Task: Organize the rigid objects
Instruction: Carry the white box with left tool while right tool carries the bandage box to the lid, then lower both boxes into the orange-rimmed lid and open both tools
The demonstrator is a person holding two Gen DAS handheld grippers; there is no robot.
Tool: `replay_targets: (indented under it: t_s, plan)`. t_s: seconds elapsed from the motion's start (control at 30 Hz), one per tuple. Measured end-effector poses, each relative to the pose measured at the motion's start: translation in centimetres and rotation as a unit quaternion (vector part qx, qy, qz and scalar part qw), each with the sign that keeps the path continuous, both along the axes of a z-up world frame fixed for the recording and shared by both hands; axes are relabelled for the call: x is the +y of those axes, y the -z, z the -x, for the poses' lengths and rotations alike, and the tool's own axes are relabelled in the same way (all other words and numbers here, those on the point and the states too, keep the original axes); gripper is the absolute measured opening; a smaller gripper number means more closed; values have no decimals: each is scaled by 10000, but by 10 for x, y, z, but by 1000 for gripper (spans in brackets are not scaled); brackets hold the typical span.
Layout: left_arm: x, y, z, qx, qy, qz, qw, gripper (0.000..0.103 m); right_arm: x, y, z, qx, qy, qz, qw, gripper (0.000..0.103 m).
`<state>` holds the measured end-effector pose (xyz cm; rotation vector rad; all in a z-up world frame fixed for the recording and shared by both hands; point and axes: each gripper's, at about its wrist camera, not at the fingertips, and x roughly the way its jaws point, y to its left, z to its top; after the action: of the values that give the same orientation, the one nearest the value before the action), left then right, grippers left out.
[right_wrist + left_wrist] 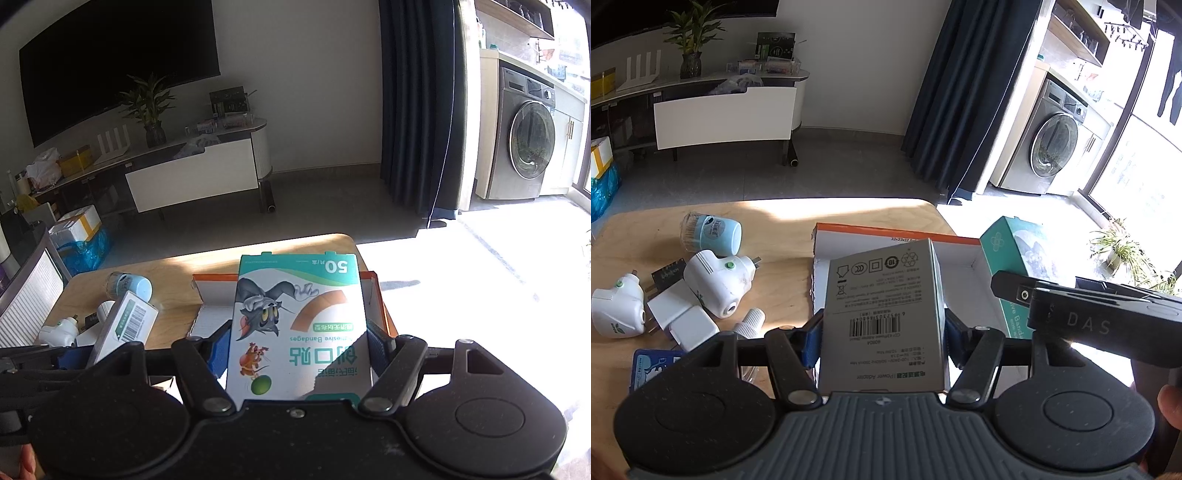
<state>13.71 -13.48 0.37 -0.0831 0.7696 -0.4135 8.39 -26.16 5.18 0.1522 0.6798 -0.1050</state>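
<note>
My left gripper [882, 336] is shut on a grey power adapter box [882, 314] and holds it above the near edge of an open cardboard tray [960, 258] with an orange rim. My right gripper [297, 350] is shut on a teal and white bandage box [299, 325] with cartoon print, held over the same tray [214, 291]. The bandage box also shows in the left wrist view [1015, 266], and the adapter box in the right wrist view [125, 325].
On the wooden table [775, 229], left of the tray, lie two white plug-in devices [720, 284] [617, 310], white chargers [683, 317], a blue cup on its side [716, 232], a small bottle [750, 321] and a blue packet [650, 369].
</note>
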Motion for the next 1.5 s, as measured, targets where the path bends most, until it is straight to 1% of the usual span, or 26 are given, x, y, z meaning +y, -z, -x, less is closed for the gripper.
replay_targets:
  t_s: [0.63,0.93,1.07,1.13,1.17,1.33,1.4,1.43,1.5]
  plan:
    - [-6,15,-25,215,0,-90,9997,63,-12,18,-31,348,6,-17,9994,84]
    - [-10,23,-40,325,-15,-182,9993,63,-14,25,-54,507,21,50,9987,84]
    - [-14,26,-48,350,-10,-223,9991,63,-17,25,-61,391,40,77,9992,85]
    - [-17,27,-52,369,-3,-212,9991,63,-21,23,-63,313,74,61,9995,88]
    - [-18,28,-54,379,11,-205,9991,63,-23,21,-62,271,94,40,9996,88]
    - [-31,31,-61,401,147,-204,9989,63,-32,8,-44,-10,266,68,9996,88]
    - [-35,31,-64,413,243,-89,9988,64,-36,2,-36,-79,307,11,9995,88]
    - [-37,31,-64,462,304,-15,9985,65,-37,1,-32,-101,333,2,9994,88]
    - [-40,30,-63,513,305,-105,9982,81,-39,-2,-27,-121,349,-13,9993,88]
